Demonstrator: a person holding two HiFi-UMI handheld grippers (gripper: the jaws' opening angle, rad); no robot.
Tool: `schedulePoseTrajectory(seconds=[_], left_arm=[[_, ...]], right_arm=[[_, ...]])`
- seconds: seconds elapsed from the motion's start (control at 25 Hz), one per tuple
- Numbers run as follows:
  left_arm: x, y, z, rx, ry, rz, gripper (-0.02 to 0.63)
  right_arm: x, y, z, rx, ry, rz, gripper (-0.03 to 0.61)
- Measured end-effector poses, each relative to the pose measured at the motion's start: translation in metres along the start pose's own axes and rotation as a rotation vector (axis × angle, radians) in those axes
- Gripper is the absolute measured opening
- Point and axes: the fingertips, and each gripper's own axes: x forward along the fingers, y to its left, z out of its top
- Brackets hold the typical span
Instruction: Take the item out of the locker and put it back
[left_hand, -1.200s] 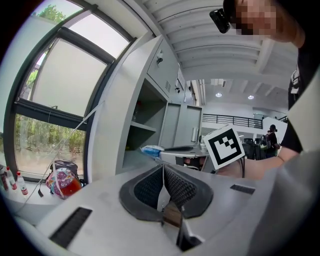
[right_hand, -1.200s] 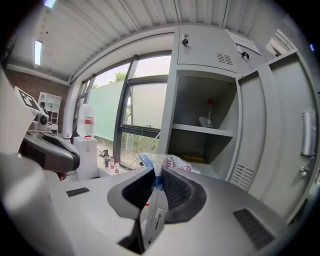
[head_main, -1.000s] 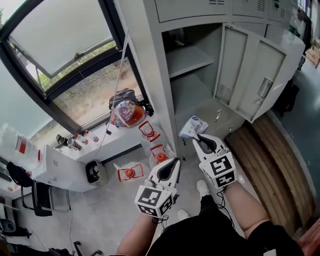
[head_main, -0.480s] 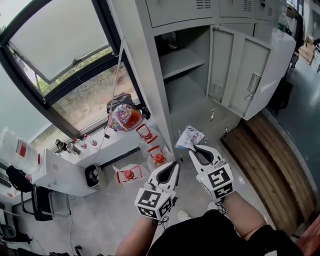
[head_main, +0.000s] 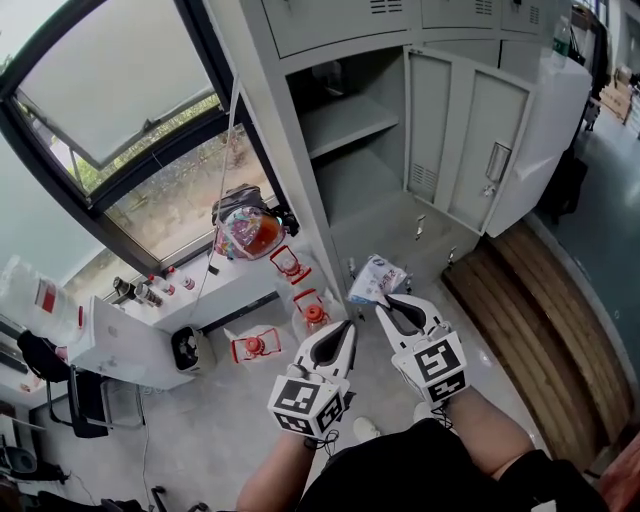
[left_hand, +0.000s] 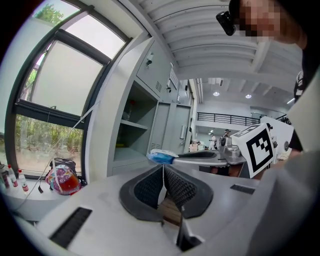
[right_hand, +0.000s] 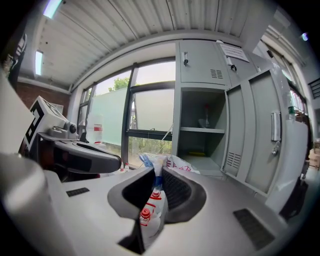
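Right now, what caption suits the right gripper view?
Right gripper clamps a white-and-blue packet in front of the open grey locker.

White left gripper (head_main: 347, 326) and right gripper (head_main: 398, 300) — black-and-white marker cubes (head_main: 305, 400), dark ribbed fingers (left_hand: 147, 187), black clothing (head_main: 400, 472), white shoe (head_main: 366, 429)

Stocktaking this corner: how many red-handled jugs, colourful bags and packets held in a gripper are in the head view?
red-handled jugs: 3
colourful bag: 1
packet: 1
Total: 5
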Motion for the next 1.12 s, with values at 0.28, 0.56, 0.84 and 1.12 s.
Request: schedulePoseTrajectory(seconds=[0.28, 0.56, 0.84, 1.12], left_arm=[[0.005, -0.003, 0.001, 0.002, -0.002, 0.012, 0.020], [0.008, -0.002, 0.000, -0.008, -0.009, 0.007, 0.020], [0.007, 0.002, 0.002, -0.010, -0.011, -0.010, 0.020], [-0.002, 0.009, 0.003, -0.004, -0.016, -0.036, 0.020]], right_arm=[[-0.002, -0.004, 0.001, 0.001, -0.009, 0.011, 0.101], [-0.001, -0.006, -0.001, -0.006, -0.002, 0.007, 0.100], [0.003, -0.004, 0.000, -0.009, 0.009, -0.004, 0.100], [0.008, 0.003, 0.002, -0.008, 0.008, -0.031, 0.100]])
